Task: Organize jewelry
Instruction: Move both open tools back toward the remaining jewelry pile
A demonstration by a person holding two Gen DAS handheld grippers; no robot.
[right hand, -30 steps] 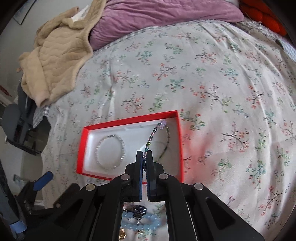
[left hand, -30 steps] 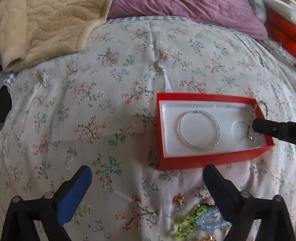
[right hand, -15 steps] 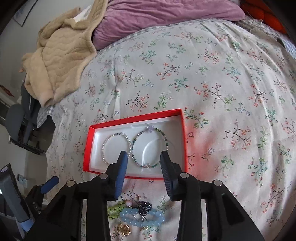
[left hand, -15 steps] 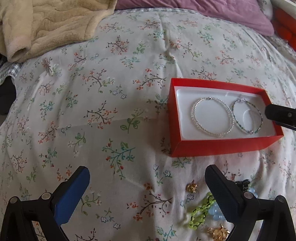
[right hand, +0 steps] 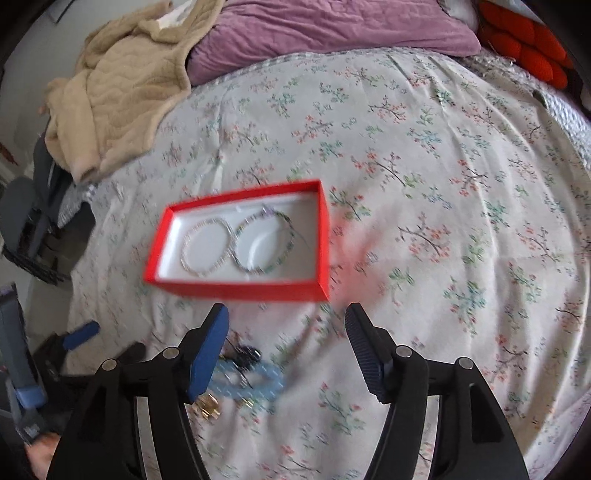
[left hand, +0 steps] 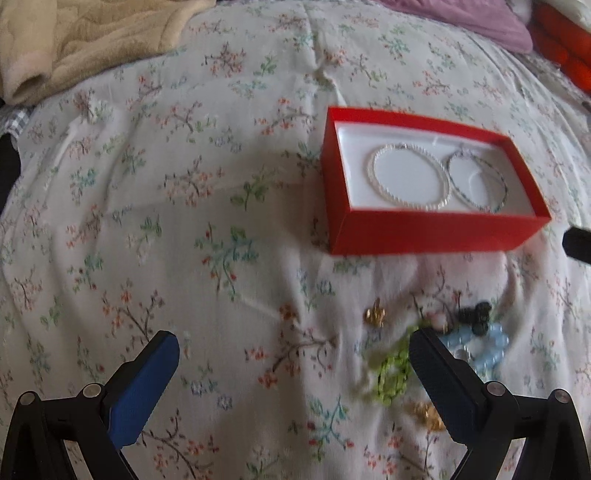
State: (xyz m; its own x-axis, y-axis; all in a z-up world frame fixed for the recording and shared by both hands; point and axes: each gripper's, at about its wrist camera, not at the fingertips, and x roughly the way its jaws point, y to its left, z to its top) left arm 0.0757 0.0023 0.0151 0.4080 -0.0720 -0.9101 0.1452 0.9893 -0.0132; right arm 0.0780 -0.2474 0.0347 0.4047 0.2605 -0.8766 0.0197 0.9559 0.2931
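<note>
While the right tongs (right hand: 286, 345) are spreading with nothing between their pads, they hang over the floral bed (right hand: 443, 184) just on the near side of the red box (right hand: 236, 288). Inside the box, on its white lining, two bracelets lie flat side by side: a silver one (right hand: 205, 245) to the left and a green-beaded one (right hand: 264, 242) to the right, touching or nearly so. Loose pieces sit on the bed in front of the box: a pale blue bead bracelet (right hand: 255, 382) with a dark bead cluster (right hand: 245, 354) at its edge, and a gold charm (right hand: 208, 406) partly behind the left finger. From the left wrist view, the left tongs (left hand: 291, 373) stand released and wide, empty, above the quilt; a lime green bead string (left hand: 391, 373) lies by the right finger, another gold piece (left hand: 375, 317) sits nearer the box. A beige blanket (right hand: 118, 96) and purple pillow (right hand: 332, 33) lie at the far end
</note>
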